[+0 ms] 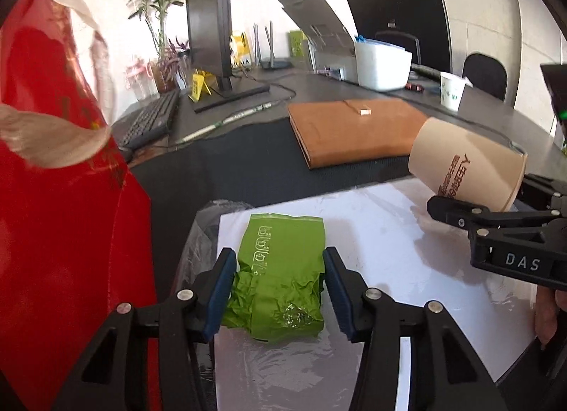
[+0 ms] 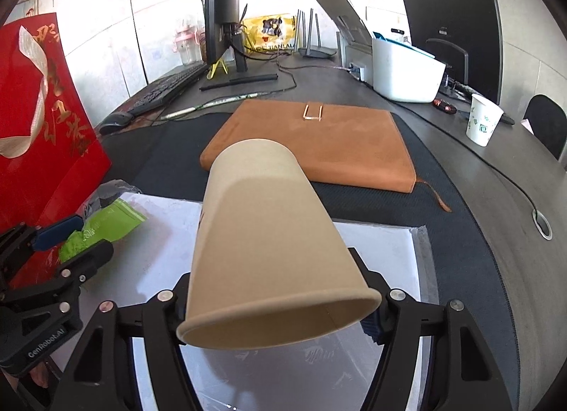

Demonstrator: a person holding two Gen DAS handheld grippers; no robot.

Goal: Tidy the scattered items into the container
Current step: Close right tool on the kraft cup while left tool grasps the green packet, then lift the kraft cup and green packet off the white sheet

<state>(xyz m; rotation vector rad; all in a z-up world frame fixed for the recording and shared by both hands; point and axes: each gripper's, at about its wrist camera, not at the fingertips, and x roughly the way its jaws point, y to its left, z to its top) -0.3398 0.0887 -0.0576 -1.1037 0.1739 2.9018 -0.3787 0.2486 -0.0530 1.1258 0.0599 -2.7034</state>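
Observation:
A green foil packet [image 1: 280, 276] lies on a white sheet [image 1: 389, 251]. My left gripper [image 1: 279, 290] is around it, both blue pads touching its crumpled sides. The packet also shows in the right wrist view [image 2: 99, 230]. My right gripper [image 2: 280, 290] is shut on a brown paper cup [image 2: 265, 244], held tilted, mouth toward the camera, above the sheet. The cup also shows at the right of the left wrist view [image 1: 467, 163]. A red gift bag [image 1: 63, 234] with pale ribbon handles stands at the left, close to the packet.
A brown leather notebook [image 2: 312, 145] lies behind the sheet on a dark mat. Farther back are a keyboard [image 2: 166, 88], monitors [image 2: 219, 7], a white bin [image 2: 404, 71] and a white paper cup [image 2: 483, 120]. The desk edge curves at the right.

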